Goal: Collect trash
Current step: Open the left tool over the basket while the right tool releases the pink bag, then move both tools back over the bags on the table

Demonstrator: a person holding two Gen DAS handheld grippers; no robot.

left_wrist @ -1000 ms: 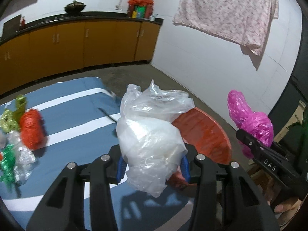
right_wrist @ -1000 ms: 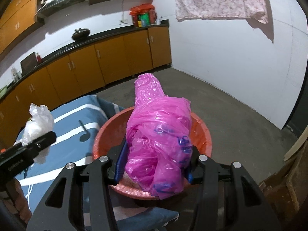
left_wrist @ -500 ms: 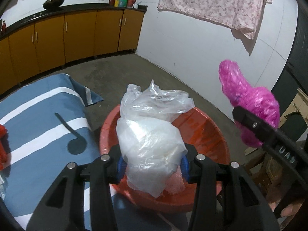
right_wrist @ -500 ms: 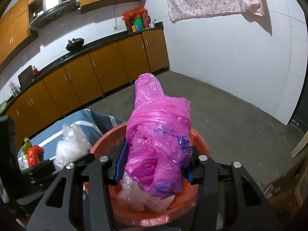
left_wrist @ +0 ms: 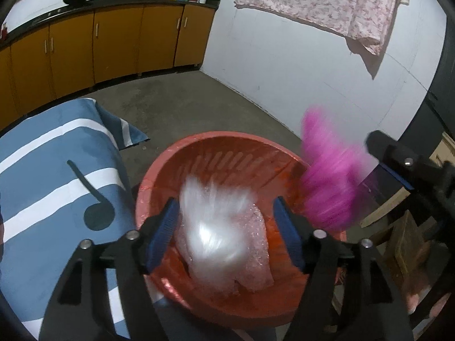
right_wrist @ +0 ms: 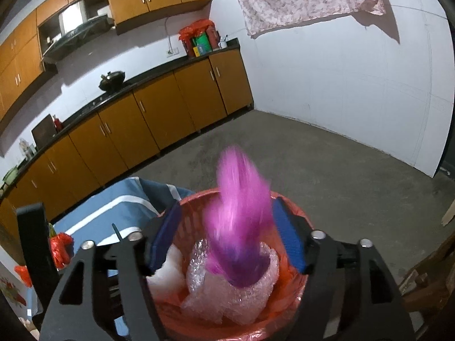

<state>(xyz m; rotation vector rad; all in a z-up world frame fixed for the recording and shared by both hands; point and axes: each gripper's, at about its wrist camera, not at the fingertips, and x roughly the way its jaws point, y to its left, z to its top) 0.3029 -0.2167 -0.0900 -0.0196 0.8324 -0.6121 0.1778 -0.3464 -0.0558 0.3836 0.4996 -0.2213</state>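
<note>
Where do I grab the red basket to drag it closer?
Take the red basket by its near rim, coming straight down, one finger inside the wall, one outside. The wall is thin and the top open; the bowl looks too wide to span.

Blurred pink bag (right_wrist: 240,227) — between spread claw (right_wrist: 227,238) fingers

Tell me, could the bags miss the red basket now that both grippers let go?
Maybe. The pink bag is blurred in mid-fall near the red basket rim in the left view, so it might catch the edge and tip out. The clear bag falls onto bubble wrap already piled inside, so it could slide off toward the blue striped cloth.
</note>
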